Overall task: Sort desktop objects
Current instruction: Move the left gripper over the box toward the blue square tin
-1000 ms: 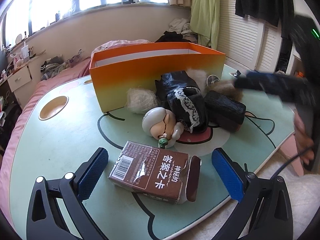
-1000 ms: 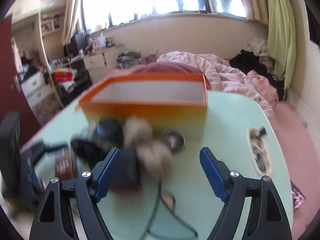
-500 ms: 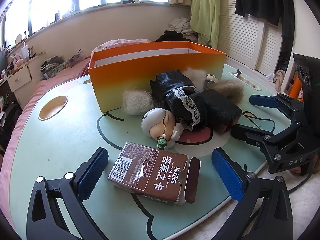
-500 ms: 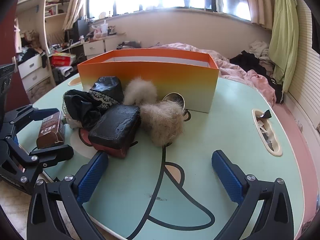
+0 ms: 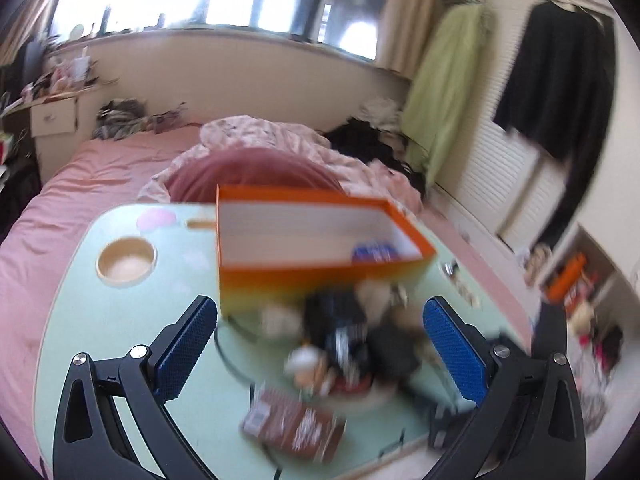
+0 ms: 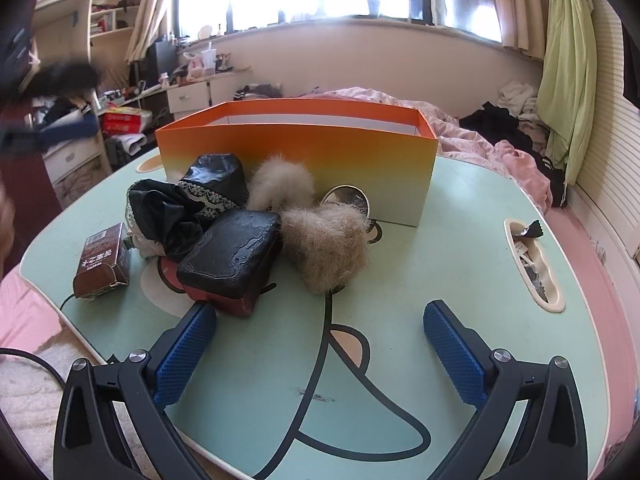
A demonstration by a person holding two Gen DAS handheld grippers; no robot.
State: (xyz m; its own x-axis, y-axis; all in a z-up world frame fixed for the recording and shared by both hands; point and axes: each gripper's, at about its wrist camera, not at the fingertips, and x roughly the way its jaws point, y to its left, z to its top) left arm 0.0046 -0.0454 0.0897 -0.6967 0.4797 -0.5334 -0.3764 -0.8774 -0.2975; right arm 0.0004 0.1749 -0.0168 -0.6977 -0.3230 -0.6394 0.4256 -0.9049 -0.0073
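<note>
Right hand-held gripper (image 6: 320,346) wide open, nothing between pads, low over bench (image 6: 460,240) near case (image 6: 230,250). Left hand-held gripper (image 5: 320,344) open too, empty, above blurred pile by box (image 5: 320,276).

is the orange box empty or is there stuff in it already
Not quite empty. The left wrist view looks down into the orange box: mostly bare white floor, with one small blue object near its right end, too blurred to identify.

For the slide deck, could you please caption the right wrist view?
Open right gripper above a green table, facing clutter piled before an orange box.
</note>
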